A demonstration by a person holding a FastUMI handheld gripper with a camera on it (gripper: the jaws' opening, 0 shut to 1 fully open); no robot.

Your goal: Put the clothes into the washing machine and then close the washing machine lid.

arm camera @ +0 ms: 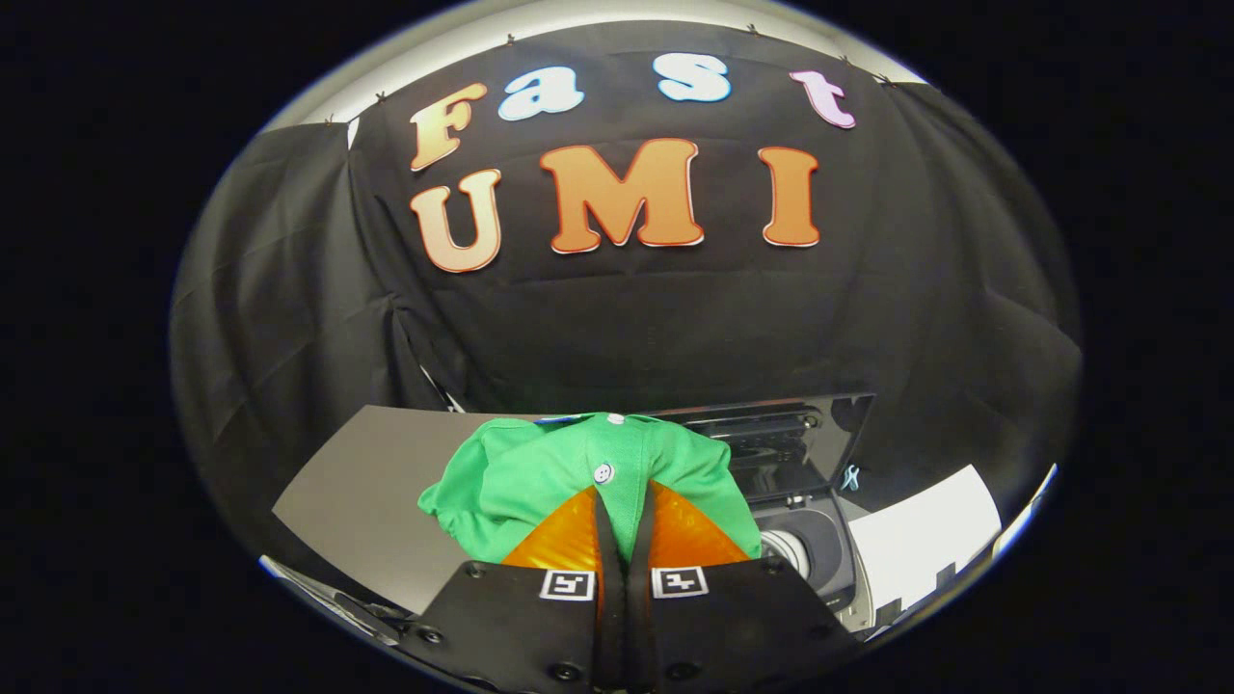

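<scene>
Nearest are the claw's (617, 540) two orange fingers (559, 540), drawn close together with only a thin strip of green cloth in the slit between them. Both press on that strip, so the claw is clamped on the green garment (540, 472).

The garment is bunched and hangs off the fingertips, spilling ahead of them and to both sides, with the larger lump to the left of the claw. A placket with white buttons (603, 472) runs straight away from the fingertips, so the cloth's long line lies along the claw's own forward axis. A second button (614, 418) sits at the far end of it, where the collar edge seems to be. The crumpling hides the true shape of the piece.

Below and to the left of the held cloth lies the grey table top (357, 482).

Just ahead and to the right of the fingers is the washing machine (819, 549), its round drum opening partly hidden by the garment. Its dark glossy lid (800, 443) stands raised behind the opening, tilted back. Right of the machine is a white sheet-like surface (925, 530).
</scene>
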